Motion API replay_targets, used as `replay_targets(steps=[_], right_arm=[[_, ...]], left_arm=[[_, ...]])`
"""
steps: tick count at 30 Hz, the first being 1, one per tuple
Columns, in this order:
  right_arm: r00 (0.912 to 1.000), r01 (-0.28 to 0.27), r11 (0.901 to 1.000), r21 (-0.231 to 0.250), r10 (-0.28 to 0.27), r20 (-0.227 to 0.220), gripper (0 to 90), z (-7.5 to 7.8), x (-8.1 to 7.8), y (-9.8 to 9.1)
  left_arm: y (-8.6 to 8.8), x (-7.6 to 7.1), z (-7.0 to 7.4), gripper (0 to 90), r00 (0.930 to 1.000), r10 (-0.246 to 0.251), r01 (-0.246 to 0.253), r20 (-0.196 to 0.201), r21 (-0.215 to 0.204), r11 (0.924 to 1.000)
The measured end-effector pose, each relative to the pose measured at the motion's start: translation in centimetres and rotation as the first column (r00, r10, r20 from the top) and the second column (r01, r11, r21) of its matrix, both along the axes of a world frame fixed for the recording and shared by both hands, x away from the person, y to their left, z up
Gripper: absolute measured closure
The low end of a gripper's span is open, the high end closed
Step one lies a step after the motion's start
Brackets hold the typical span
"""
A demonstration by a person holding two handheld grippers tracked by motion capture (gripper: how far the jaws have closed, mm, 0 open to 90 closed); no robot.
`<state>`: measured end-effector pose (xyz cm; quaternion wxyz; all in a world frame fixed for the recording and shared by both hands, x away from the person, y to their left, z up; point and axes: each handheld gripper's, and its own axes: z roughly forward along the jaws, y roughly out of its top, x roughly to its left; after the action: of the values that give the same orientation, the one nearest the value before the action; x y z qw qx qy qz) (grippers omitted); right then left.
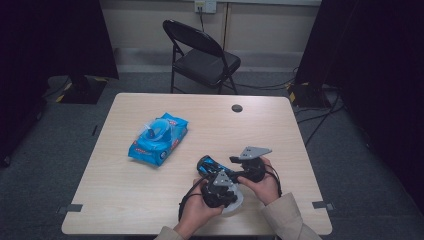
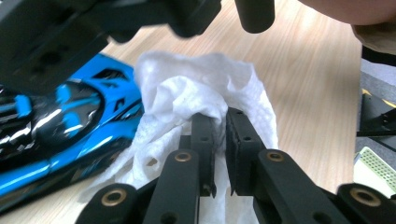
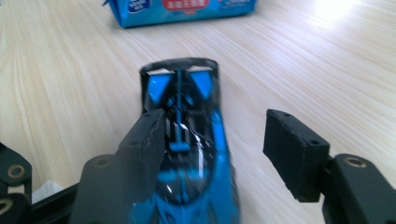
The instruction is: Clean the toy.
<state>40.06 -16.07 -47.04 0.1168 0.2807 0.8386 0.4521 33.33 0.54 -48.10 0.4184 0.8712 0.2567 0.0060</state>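
Near the table's [image 1: 150, 200] front edge, the left gripper [image 1: 220, 192] and right gripper [image 1: 240, 167] sit close together, a blue toy car [image 1: 206, 164] just beyond their fingers, a blue wipes pack [image 1: 157, 139] farther left.

Beige sleeves [image 1: 287, 215]; black claws with brass-ringed screws [image 2: 114, 197] and grey three-cornered top plates [image 1: 254, 151].

Light wood table [image 1: 125, 200]: blue wipes pack [image 1: 158, 139] left-centre, blue toy car [image 1: 208, 165] near front edge.
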Motion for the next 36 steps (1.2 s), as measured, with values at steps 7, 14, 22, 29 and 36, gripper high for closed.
replay_targets(steps=[7, 14, 22, 29, 36], right_arm=[[0.9964, 0.083, 0.9954, 0.048, -0.082, -0.021, 37.5, 0.3, -0.2, -3.2], [0.9916, 0.129, 0.9911, 0.035, -0.128, -0.014, 37.3, 0.2, -1.0, -5.1], [0.9843, 0.176, 0.9832, 0.047, -0.177, 0.001, 37.2, 0.4, -2.1, -7.0], [0.9766, 0.214, 0.9757, 0.045, -0.215, 0.004, 37.2, 0.4, -2.9, -8.6], [0.9629, 0.267, 0.962, 0.054, -0.269, 0.022, 37.2, 0.6, -3.9, -10.2]], left_arm=[[-1.2, 0.5, 0.2, 80.6, 0.9996, -0.026, 0.026, 0.015, -0.003, 0.9997], [-2.7, 1.1, 0.3, 80.1, 0.9979, -0.063, 0.063, 0.018, -0.001, 0.998], [-4.6, 1.7, 0.3, 80.2, 0.9956, -0.089, 0.09, 0.028, -0.001, 0.996], [-5.9, 2.5, 0.5, 80.5, 0.9934, -0.11, 0.11, 0.033, 0.004, 0.994], [-6.7, 2.5, 0.7, 72.1, 0.9891, -0.136, 0.136, 0.056, 0.002, 0.9907]])
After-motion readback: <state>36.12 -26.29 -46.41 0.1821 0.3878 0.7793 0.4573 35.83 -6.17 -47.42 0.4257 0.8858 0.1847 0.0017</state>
